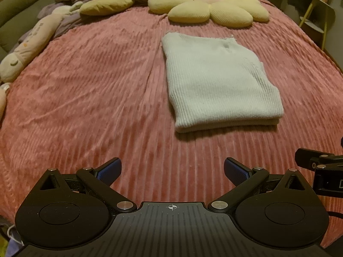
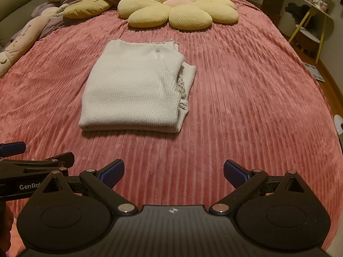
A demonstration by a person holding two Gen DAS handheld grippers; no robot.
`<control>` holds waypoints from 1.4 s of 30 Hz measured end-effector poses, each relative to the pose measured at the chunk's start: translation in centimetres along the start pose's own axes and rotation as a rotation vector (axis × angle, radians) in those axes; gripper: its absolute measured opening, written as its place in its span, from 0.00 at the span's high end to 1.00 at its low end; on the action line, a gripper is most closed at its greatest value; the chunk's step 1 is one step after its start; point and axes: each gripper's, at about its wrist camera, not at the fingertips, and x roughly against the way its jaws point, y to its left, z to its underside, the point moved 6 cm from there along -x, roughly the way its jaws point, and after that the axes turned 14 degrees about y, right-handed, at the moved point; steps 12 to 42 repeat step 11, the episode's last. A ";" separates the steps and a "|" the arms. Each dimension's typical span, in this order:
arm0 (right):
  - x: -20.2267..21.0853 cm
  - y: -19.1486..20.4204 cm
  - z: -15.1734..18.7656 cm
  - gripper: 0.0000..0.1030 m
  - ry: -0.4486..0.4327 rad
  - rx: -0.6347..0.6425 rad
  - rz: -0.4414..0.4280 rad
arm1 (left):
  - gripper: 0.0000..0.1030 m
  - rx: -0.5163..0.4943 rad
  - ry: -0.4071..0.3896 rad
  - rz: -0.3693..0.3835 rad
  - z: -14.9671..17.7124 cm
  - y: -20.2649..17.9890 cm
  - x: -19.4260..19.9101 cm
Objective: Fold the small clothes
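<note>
The left gripper (image 1: pixel 172 172) is released, its blue pads spread wide and holding nothing above the pink bedspread (image 1: pixel 96 81). The right gripper (image 2: pixel 173 172) beside it is likewise spread and unladen. Ahead of both, well apart, the white sweater (image 2: pixel 135 90) lies folded flat mid-bed, with a yellow flower cushion (image 2: pixel 178 8) beyond it.

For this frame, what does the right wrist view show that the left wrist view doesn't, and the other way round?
Only the right wrist view shows the folded white sweater's loose layered right edge and the floor beside the bed. Only the left wrist view shows the long plush toy's face at the bed's left edge. Both show the sweater lying folded on the pink bedspread, the yellow flower pillow, and both grippers, left and right, open and empty.
</note>
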 end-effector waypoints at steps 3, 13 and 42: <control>0.0 0.0 0.1 0.04 0.001 -0.002 -0.003 | 0.00 -0.006 0.003 0.007 0.1 -0.1 0.0; 0.0 -0.1 0.1 0.04 -0.002 0.000 -0.002 | 0.00 -0.008 0.007 0.010 0.2 -0.2 0.0; 0.0 -0.1 0.1 0.04 -0.002 0.000 -0.002 | 0.00 -0.008 0.007 0.010 0.2 -0.2 0.0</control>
